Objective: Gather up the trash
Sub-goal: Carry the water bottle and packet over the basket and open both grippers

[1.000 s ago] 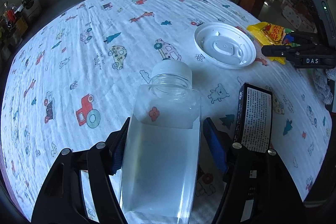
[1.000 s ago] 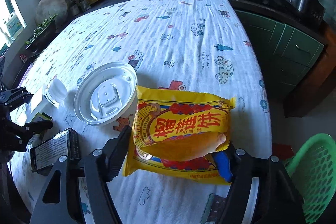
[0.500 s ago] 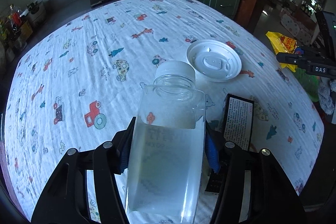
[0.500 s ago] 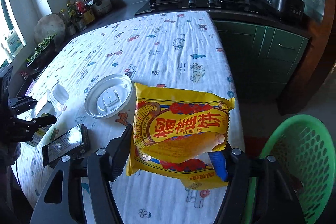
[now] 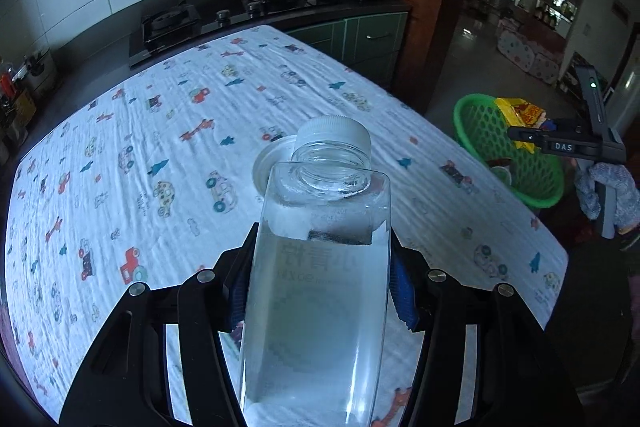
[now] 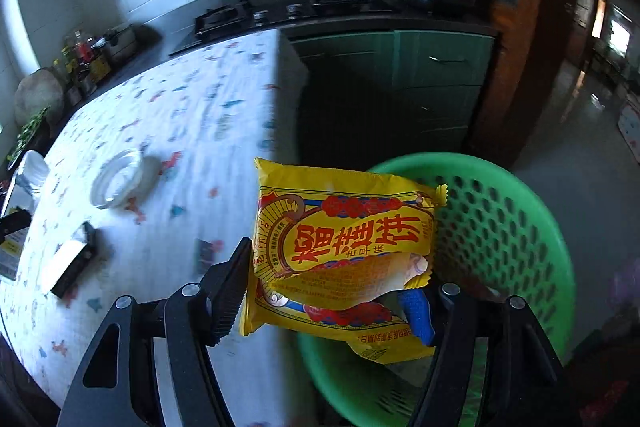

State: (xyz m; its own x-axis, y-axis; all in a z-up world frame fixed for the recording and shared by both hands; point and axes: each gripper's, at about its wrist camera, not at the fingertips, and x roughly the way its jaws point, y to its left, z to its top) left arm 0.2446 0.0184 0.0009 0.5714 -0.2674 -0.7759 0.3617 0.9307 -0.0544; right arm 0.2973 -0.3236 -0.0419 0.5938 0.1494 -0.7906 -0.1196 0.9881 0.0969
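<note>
One black box shows on the tablecloth only rightward.

Left gripper pitched steeply downward; both blue pads pressed flat against the sides of a clear bottle, grip closed on it, bottle clear of the surface; right gripper likewise angled down, jaws clamped on a yellow snack packet; seen from the left wrist view, right gripper carried by a gloved hand.
</note>
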